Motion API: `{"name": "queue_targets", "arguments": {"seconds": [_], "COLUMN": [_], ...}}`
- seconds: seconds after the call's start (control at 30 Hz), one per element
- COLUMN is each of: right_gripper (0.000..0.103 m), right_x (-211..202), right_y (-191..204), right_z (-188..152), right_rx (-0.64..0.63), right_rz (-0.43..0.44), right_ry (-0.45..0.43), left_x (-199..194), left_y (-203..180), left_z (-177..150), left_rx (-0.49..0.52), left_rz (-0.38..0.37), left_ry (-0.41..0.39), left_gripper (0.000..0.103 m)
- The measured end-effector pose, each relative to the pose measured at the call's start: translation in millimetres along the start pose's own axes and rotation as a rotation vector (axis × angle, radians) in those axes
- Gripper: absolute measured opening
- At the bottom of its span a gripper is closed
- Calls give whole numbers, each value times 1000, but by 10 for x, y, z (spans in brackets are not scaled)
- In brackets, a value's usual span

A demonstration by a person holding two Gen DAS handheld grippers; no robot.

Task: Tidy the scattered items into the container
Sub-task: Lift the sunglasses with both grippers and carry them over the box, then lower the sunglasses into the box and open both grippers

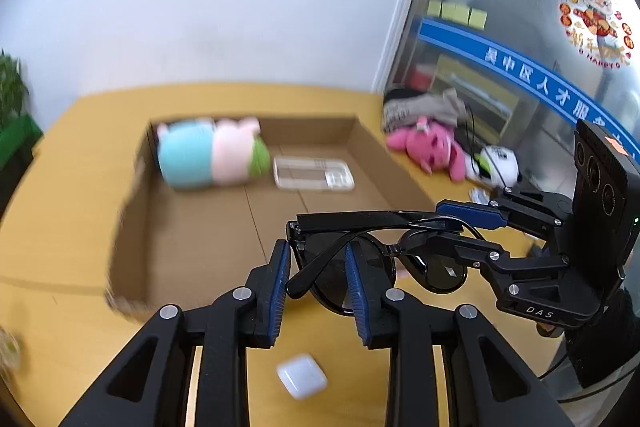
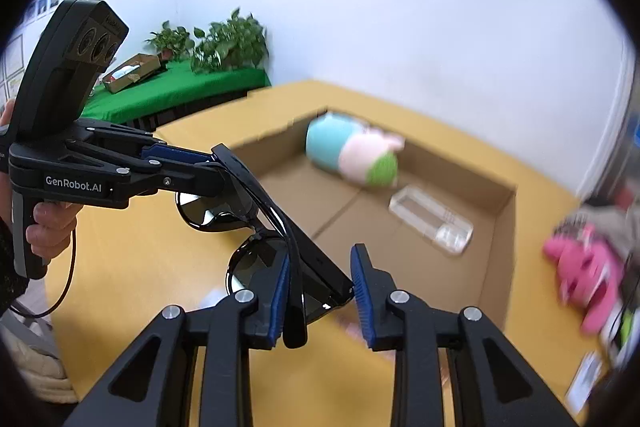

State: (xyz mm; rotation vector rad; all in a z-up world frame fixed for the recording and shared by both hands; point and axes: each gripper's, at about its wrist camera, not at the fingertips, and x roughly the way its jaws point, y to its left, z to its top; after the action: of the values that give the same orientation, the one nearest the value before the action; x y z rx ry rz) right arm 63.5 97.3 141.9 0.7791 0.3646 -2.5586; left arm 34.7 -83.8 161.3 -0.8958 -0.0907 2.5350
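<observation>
Black sunglasses [image 1: 440,269] [image 2: 256,263] hang folded in the air above the yellow table, just in front of an open cardboard box [image 1: 312,131] [image 2: 496,239]. My left gripper [image 1: 316,251] is shut on one end of them and shows at the left of the right wrist view [image 2: 216,171]. My right gripper [image 2: 322,259] is shut on the other end and shows at the right of the left wrist view [image 1: 444,225]. In the box lie a blue, pink and green plush [image 1: 212,155] [image 2: 352,155] and a clear plastic case [image 1: 314,174] [image 2: 432,223].
A small white case [image 1: 301,375] lies on the table below the left gripper. Right of the box lie a pink plush [image 1: 432,147] [image 2: 588,267], a white and black toy [image 1: 498,163] and grey cloth [image 1: 424,107]. A green-covered side table with plants [image 2: 180,87] stands left.
</observation>
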Motion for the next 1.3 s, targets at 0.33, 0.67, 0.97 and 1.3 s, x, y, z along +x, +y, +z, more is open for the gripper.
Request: {"name": "queue_targets", "arguments": {"seconds": [0.33, 0.67, 0.97, 1.3], "right_gripper": [27, 27, 27, 27], "right_x": [311, 1143, 2202, 2775], "right_y": [-225, -358, -344, -413], "right_z": [1056, 1461, 1133, 818], "right_rx": [-145, -180, -152, -131], "right_rz": [1, 69, 162, 236], "right_ry": [-92, -43, 116, 241], "left_x": [-89, 484, 1303, 1728], "left_y": [498, 1203, 1761, 1838], "left_z": [837, 1052, 626, 357], "left_rx": [22, -54, -180, -184], "left_rz": [65, 89, 90, 182], "left_ry": [-99, -11, 166, 320], "left_gripper": [30, 30, 30, 30]}}
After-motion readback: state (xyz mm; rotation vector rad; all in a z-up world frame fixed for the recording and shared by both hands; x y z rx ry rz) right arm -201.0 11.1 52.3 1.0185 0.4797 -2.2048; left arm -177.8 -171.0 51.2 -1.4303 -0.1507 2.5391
